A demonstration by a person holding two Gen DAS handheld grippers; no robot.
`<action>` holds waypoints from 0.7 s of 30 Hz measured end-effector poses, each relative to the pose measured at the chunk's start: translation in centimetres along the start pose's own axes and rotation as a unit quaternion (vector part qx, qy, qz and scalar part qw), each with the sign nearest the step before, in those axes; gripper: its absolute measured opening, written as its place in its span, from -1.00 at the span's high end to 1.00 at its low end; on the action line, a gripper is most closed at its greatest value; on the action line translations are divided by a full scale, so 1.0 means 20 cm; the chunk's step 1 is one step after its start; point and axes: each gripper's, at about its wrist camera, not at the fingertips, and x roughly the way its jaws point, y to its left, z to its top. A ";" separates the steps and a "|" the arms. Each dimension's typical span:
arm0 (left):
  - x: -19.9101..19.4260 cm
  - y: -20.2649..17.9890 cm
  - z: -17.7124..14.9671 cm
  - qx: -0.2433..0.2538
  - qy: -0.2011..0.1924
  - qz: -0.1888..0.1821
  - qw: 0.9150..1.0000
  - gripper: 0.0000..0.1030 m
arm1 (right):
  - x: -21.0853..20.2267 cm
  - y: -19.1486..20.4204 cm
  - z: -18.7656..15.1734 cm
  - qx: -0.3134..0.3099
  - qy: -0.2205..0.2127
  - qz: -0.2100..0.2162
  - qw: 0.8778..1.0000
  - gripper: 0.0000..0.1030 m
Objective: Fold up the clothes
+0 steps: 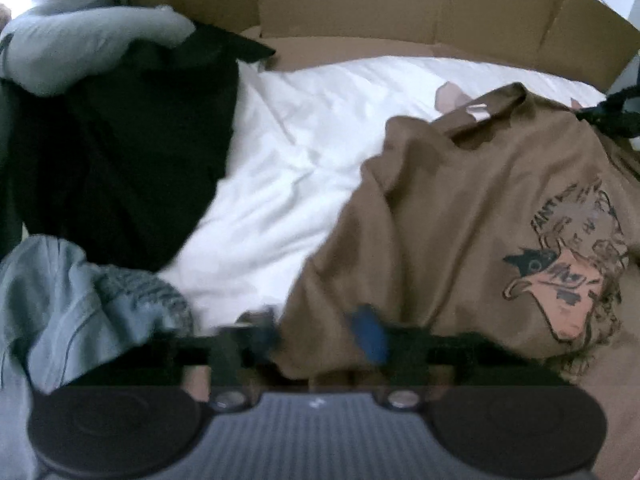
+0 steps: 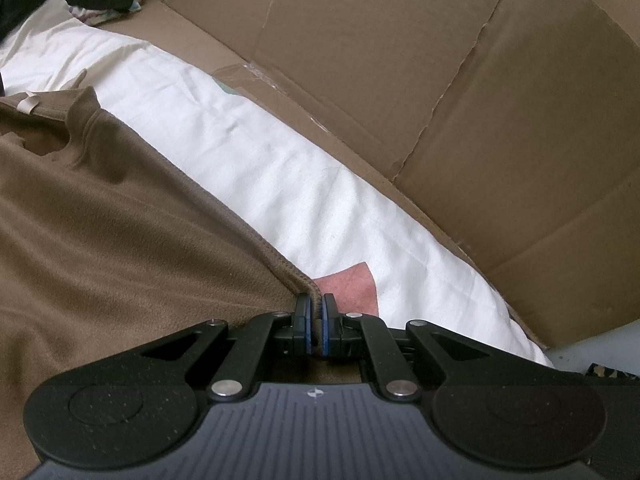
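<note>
The right tool (image 2: pixel 316 328) pinches the brown printed cotton T-shirt's (image 2: pixel 120 216) hem. The left tool (image 1: pixel 320 336) gapes wide around its edge, over the white sheet (image 1: pixel 288 160).

Your T-shirt (image 1: pixel 460 208) lies on the sheet (image 1: pixel 288 152), right of the heap of dark clothes (image 1: pixel 120 152). Cardboard walls (image 2: pixel 440 80) stand behind and to the right of the sheet. Your right gripper (image 2: pixel 316 320) sits at the shirt's right edge, your left gripper (image 1: pixel 316 332) at its near-left edge.

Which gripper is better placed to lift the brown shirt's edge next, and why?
Right. The right gripper is already shut on the brown shirt hem; the left gripper is open around its edge.
</note>
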 end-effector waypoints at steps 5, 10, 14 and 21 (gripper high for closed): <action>-0.11 -0.13 -0.04 0.022 -0.010 -0.036 0.999 0.85 | 0.00 0.00 0.00 -0.001 -0.001 0.000 1.000 0.94; -0.13 -0.32 -0.08 0.028 -0.013 -0.046 0.998 0.85 | 0.00 0.00 0.00 0.000 0.000 0.002 1.000 0.94; -0.08 -0.46 -0.13 0.026 -0.014 -0.044 0.999 0.78 | 0.00 0.00 0.00 0.001 0.000 0.002 1.000 0.94; 0.02 -0.61 -0.20 0.013 -0.009 -0.029 0.999 0.37 | -0.01 0.00 0.00 0.000 -0.002 -0.001 1.000 0.94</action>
